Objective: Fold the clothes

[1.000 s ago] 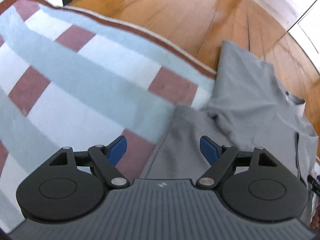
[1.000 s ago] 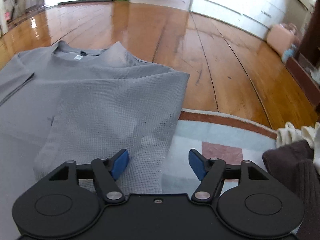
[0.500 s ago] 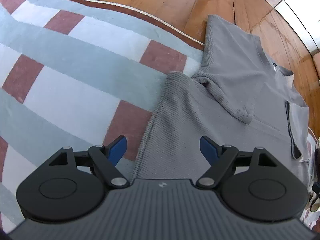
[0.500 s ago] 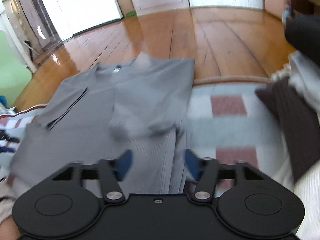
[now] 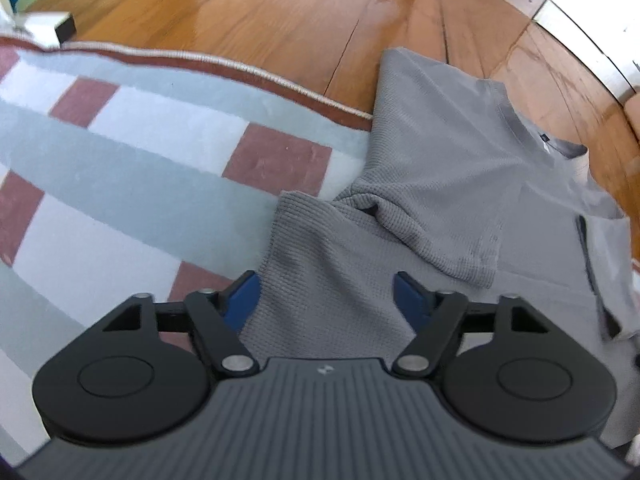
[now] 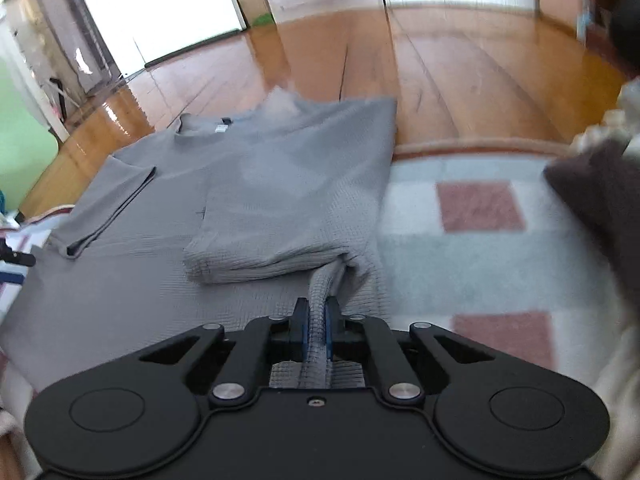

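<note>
A grey waffle-knit T-shirt (image 5: 432,184) lies flat, half on a checked rug (image 5: 152,168) and half on the wooden floor, with one sleeve folded over its body. My left gripper (image 5: 326,296) hovers over the shirt's side edge. Its jaws are closing, the fabric lies between the blue pads (image 5: 242,298), and they are not pressing on it. In the right wrist view the same T-shirt (image 6: 280,184) spreads ahead. My right gripper (image 6: 316,322) is closing and pinches a raised ridge of the shirt's side edge between its pads.
A dark brown garment (image 6: 596,200) and pale cloth (image 6: 628,104) are heaped on the rug (image 6: 472,240) at the right. A white box (image 5: 44,28) stands off the rug's far corner. Wooden floor (image 5: 280,12) stretches beyond the shirt.
The right gripper went from wide open to pinched on the shirt's side edge. The left gripper's jaws narrowed, and it shifted along the shirt's other edge.
</note>
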